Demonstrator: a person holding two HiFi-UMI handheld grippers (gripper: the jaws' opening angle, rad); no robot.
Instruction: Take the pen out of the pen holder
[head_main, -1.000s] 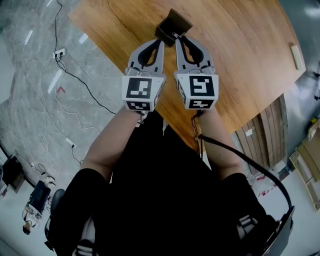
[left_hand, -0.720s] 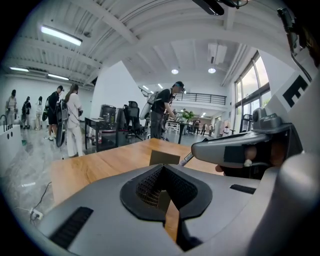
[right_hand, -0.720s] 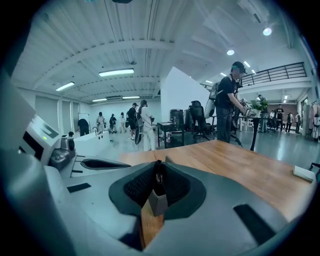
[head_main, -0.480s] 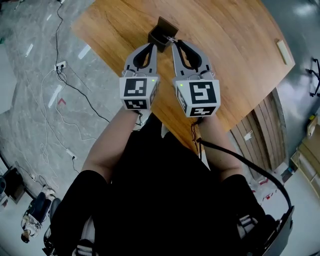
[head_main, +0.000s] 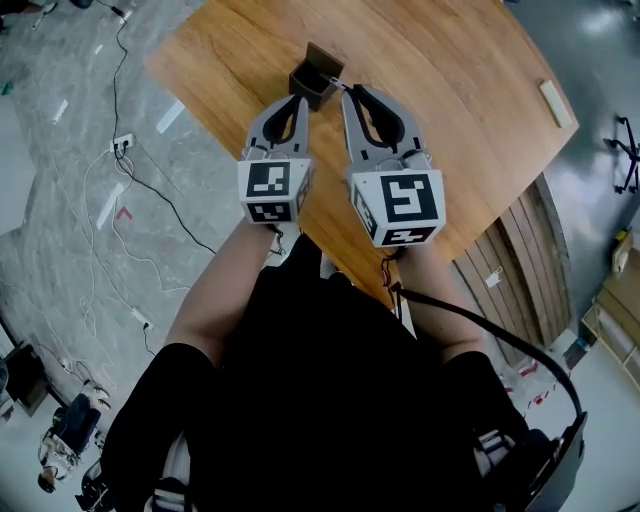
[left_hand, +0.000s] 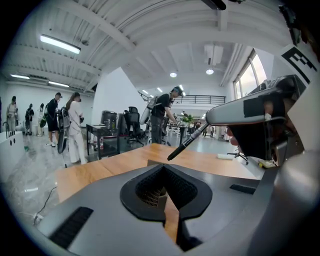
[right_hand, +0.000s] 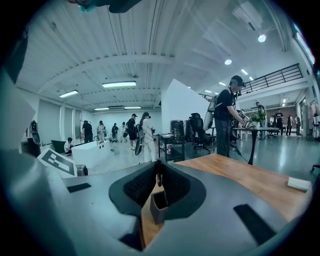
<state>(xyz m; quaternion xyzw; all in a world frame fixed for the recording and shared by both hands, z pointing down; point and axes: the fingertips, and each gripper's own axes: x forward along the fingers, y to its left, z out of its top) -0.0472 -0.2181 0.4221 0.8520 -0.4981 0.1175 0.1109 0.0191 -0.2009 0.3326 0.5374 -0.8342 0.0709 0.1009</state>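
**Pen gripped, abt out of the holder**

Close in: dark-clad torso (head_main: 330, 400), both forearms (head_main: 228, 285) reaching fwd, marker cubes (head_main: 400, 205) side by side, just apart.

Next out, left gripper (head_main: 298, 100): jaws together, tips meeting, nothing betw. them; parked just beside the near-left wall of the pen holder (head_main: 314, 76). Can't tell whether touching it. Poss. there to steady it, only a guess.

Abt level w/ it, right gripper (head_main: 346, 90): jaws pinched shut on the pen (left_hand: 187, 141), right at the tips. From the left gripper view: dark barrel slanting down-left out of those tips, lower end hanging in air above the table (left_hand: 90, 172). From the right gripper view: held upright betw. the tips, holder's open mouth showing thru the gap under it, lower end just above that mouth.

Progress, as a judgement: grasp done, lift mostly done; looks clear of the holder or v. nearly so, not certain from these angles. Left to do: carry it off sideways and, prob., set it down on the table; bare wood to the right for that. Risks: thin hold at the v. tips, so swivel or slip poss.; light-looking holder easy to nudge w/ the left tips.

Further out: small pale block (head_main: 559, 104) at the table's far right, well apart. Beyond: grey floor (head_main: 60, 230) w/ cables (head_main: 150, 160), open hall w/ several people (right_hand: 145, 132) standing.
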